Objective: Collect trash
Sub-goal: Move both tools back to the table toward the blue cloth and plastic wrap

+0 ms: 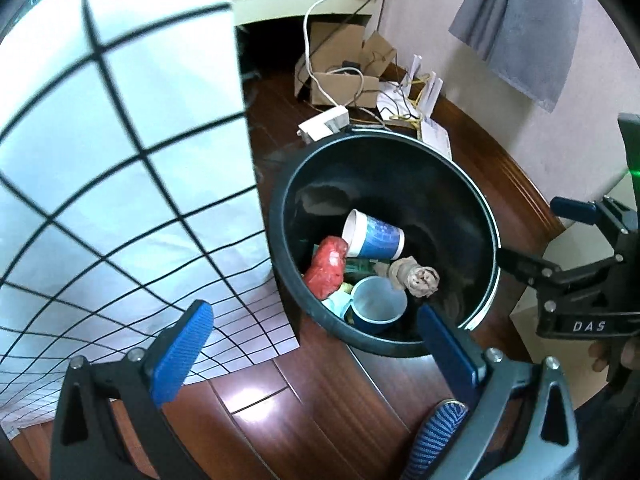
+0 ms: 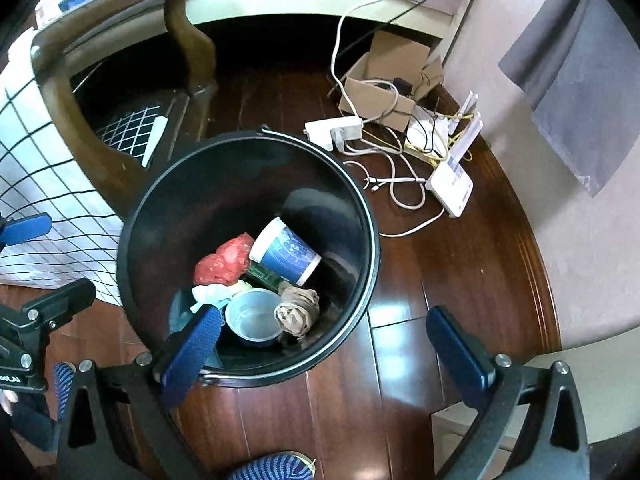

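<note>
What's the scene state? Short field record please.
bin: black bucket on wood floor, upright
contents: two paper cups, red bag, crumpled brown paper
left gripper: open, nothing held
right gripper: open, nothing held
nearby: power strip, router, cardboard box

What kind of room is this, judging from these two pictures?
Probably a room in a home, perhaps a bedroom. A black trash bin stands on a dark wooden floor, a checked cloth hangs beside it, and a power strip and router lie by the wall.
</note>
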### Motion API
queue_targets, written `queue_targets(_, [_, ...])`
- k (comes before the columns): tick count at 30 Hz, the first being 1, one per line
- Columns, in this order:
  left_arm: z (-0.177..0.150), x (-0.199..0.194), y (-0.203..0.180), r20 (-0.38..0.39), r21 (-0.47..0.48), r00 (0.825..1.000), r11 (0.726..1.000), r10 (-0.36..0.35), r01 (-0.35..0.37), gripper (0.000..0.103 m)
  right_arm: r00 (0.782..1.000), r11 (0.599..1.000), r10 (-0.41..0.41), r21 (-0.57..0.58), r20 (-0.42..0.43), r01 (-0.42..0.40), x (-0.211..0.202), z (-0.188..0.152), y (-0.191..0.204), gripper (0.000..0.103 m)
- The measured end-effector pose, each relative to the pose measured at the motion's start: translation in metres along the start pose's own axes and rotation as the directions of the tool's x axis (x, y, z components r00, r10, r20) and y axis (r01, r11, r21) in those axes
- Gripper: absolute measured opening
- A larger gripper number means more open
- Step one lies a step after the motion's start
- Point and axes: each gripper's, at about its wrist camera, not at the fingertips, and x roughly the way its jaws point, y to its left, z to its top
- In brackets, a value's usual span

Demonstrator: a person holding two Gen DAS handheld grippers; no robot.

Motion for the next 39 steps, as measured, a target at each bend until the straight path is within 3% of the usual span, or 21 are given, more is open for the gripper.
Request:
queue_targets(15, [-0.007,-0.045,0.018,0.075,-0.033,0.997,0.999,0.013,-0.011,0.103,0.997,0.999,0.028,0.036,0.075,-0.031,-0.047,0.003,0.013,0.103])
queue_targets(27, [-0.016,-0.081,0.052,0.118,-0.104,0.991,0.993,0.059,-0.046,0.103,0.989,0.998,0.06,-0.017,0.135,-0.058,-0.077,0.013,0.047,0.103])
queue_targets(34, [-0.023,-0.128,0.089,0.168,-0.178,0.98,0.981,0.103,-0.073,0.103,0.964,0.997,0.08,-0.022,0.255,-0.077,-0.113,0.033,0.069,0.103])
queue_targets(39, [-0.028,-0.173,0.127,0.273,-0.227,0.953,0.971,0.132,-0.07,0.103,0.923,0.987,0.158,-0.043,0.35,-0.152,-0.141,0.056,0.093,0.103])
